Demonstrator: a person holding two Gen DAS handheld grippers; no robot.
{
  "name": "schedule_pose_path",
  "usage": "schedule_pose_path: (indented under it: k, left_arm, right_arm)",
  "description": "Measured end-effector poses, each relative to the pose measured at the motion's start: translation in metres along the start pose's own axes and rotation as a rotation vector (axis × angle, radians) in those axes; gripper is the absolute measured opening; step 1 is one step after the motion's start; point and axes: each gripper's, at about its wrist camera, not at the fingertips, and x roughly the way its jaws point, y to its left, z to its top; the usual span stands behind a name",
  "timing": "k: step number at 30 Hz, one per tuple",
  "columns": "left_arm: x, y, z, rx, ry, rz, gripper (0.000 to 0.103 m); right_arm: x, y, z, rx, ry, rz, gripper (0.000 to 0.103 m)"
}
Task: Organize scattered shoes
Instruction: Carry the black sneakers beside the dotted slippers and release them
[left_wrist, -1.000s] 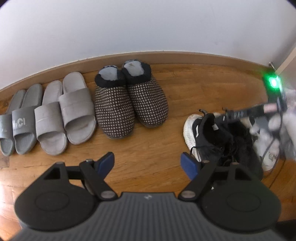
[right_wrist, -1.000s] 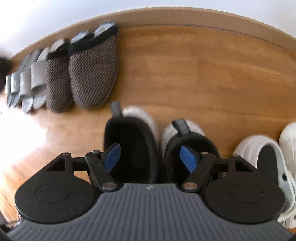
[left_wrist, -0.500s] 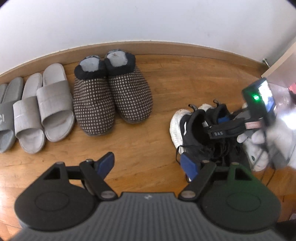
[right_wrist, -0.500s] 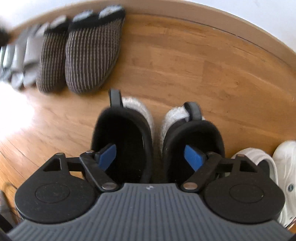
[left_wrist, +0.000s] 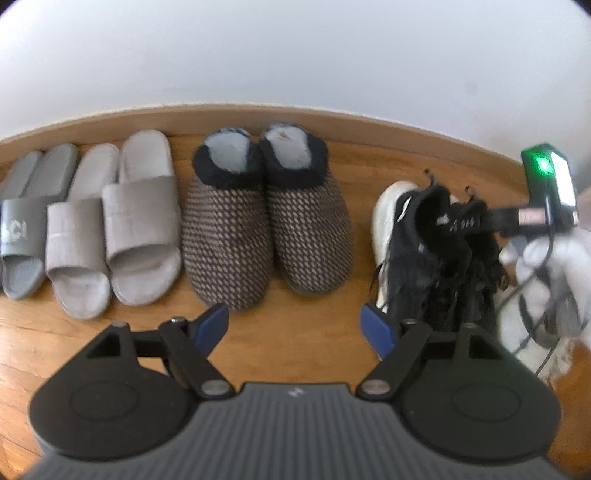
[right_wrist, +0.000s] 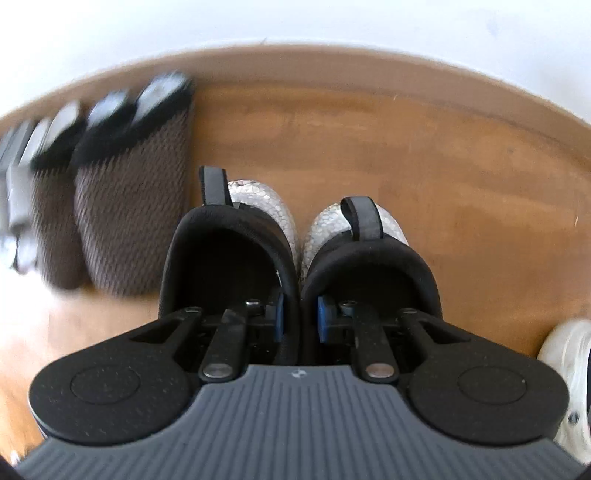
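Right gripper (right_wrist: 298, 319) has its blue pads pinched in tight, and what they are clamping is the two inner collars of the black sneakers (right_wrist: 295, 258), one pad inside each shoe, the pair pressed side by side with heel tabs up and pale speckled soles toward twelve o'clock. In that wrist view the sneakers sit dead centre over the wooden floor (right_wrist: 424, 177), the baseboard arcing across the top, the patterned slippers (right_wrist: 129, 206) blurred at ten o'clock just beside the left sneaker, and a white clog (right_wrist: 569, 373) peeking in at four o'clock. Over on the left wrist view, the left gripper (left_wrist: 294, 324) hangs with fingers spread wide, nothing between them, only bare floor. Beyond it, a tidy row runs along the wall: dark grey slides (left_wrist: 22, 218) at nine o'clock, light grey slides (left_wrist: 118, 229) next along, and the brown dotted slippers with black fuzzy cuffs at twelve o'clock, toes pointing this way. At two o'clock the black sneakers show again, near the slippers but with a strip of floor between, and the other gripper's body reaches into them from the right, its green light glowing, a white-gloved hand (left_wrist: 554, 266) behind it at three o'clock. Whether the sneakers rest on the floor I cannot tell.
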Motion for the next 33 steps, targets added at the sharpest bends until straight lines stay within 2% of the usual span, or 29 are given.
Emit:
schedule_pose_path:
  k: [3, 8, 15, 23, 26, 30, 33]
  left_arm:
    - [-0.001, 0.001, 0.006, -0.013, -0.015, 0.014, 0.077]
    - [0.0, 0.002, 0.009, -0.035, -0.021, 0.023, 0.077]
    - [0.003, 0.006, 0.011, -0.081, -0.013, 0.028, 0.077]
    - [-0.001, 0.006, 0.008, -0.105, -0.014, 0.037, 0.077]
    - [0.002, 0.005, 0.006, -0.108, 0.002, 0.052, 0.077]
    - [0.0, 0.0, 0.005, -0.101, 0.015, 0.049, 0.077]
    - [-0.006, -0.007, 0.005, -0.081, 0.01, 0.048, 0.077]
  right_arm:
    - [0.007, -0.008, 0.036, 0.041, -0.042, 0.008, 0.016]
    - [0.021, -0.009, 0.075, 0.057, -0.081, 0.018, 0.016]
    - [0.035, -0.001, 0.101, 0.053, -0.092, 0.03, 0.016]
    - [0.046, -0.004, 0.112, 0.076, -0.076, 0.034, 0.018]
    - [0.041, -0.006, 0.113, 0.078, -0.079, 0.053, 0.027]
    - [0.013, -0.009, 0.109, 0.066, -0.11, 0.099, 0.053]
    - [-0.021, -0.013, 0.099, 0.055, -0.132, 0.135, 0.058]
